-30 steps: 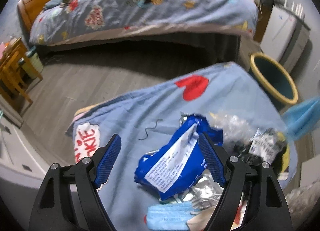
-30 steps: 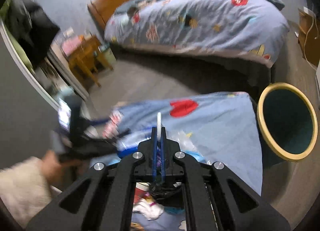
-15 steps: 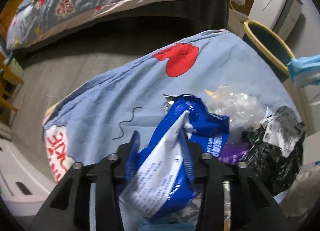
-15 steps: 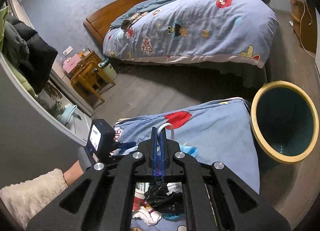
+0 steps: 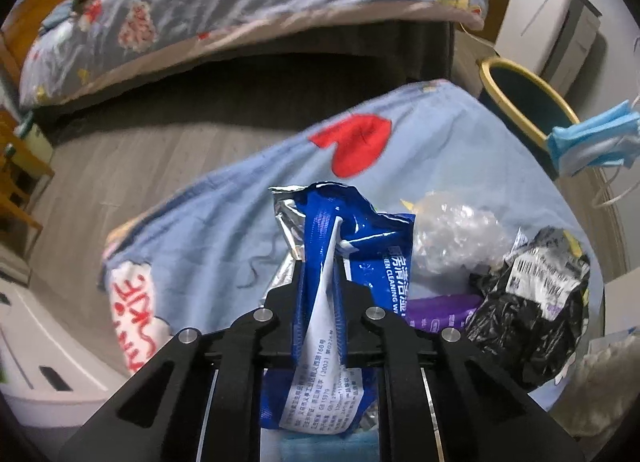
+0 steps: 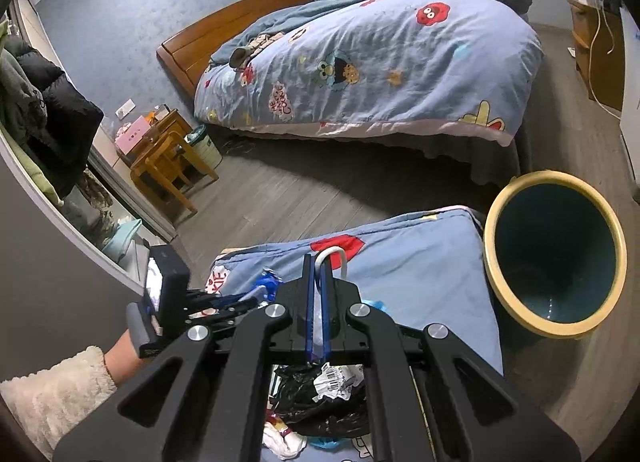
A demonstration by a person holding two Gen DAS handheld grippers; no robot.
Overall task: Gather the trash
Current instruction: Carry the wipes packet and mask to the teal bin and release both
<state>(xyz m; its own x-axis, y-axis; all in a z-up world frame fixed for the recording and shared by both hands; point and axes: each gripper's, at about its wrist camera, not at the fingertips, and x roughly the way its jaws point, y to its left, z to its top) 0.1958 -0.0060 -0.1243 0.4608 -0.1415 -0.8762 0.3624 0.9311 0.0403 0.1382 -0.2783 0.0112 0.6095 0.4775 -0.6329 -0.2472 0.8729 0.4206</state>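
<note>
Right now my left tongs (image 5: 320, 282) are clenching the blue wipes packet (image 5: 340, 246) just above the tabletop (image 5: 224, 222), while my right tongs (image 6: 316, 274) are pinching a blue face mask (image 5: 592, 142) by its white ear loop, near the bin (image 6: 554, 258). Nothing I can make out is lying in the bin, so I am judging the collecting barely begun, with the clear plastic wad (image 5: 452, 230), black bag (image 5: 528, 310) and purple wrapper (image 5: 440, 310) waiting. My tongs are hiding the pile's near edge.
</note>
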